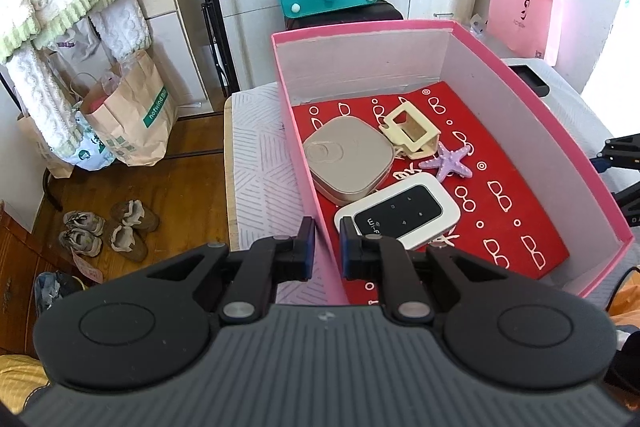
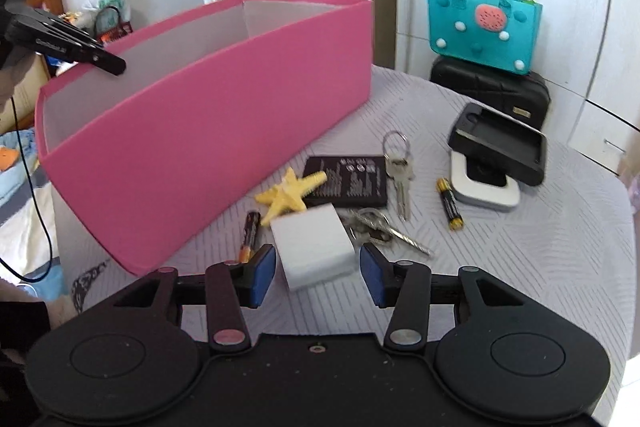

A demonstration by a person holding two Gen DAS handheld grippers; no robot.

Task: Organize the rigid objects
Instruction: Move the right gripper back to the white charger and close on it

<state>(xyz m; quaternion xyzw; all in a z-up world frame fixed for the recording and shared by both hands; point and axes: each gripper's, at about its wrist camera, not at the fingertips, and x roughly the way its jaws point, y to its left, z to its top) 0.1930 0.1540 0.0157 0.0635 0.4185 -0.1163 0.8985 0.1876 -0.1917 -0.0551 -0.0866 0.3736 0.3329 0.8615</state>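
A: Which is the largest thing, and how is it held?

B: The pink box (image 2: 208, 115) is the landmark. Its near wall is straddled by the left gripper (image 1: 327, 247), one finger outside and one inside, with a gap showing between each pad and the wall, so the wall is not clamped. The card walls are judged light and a little flexible; the rim is best pinched close to a corner.

A: What is already inside the box?

B: On its red lining are seen a beige case (image 1: 346, 163), a white Wi-Fi router (image 1: 400, 215), a cream hair clip (image 1: 410, 129) and a purple starfish (image 1: 450, 163).

A: And outside it?

B: Just beside the box's long side, on the worktop (image 2: 540, 247), a white block (image 2: 316, 251) is framed by the right gripper (image 2: 318, 275), whose jaws stand apart and do not touch it. It is judged stiff, light and smooth, so its two flat side faces should be taken squarely.

A: Anything smaller?

B: Farther from the box lie a black battery pack (image 2: 348, 183), a yellow starfish (image 2: 286, 193), keys (image 2: 400, 171) and two AA cells (image 2: 450, 205). The cells are expected to roll; the starfish arms are thought brittle, so its centre should be gripped.
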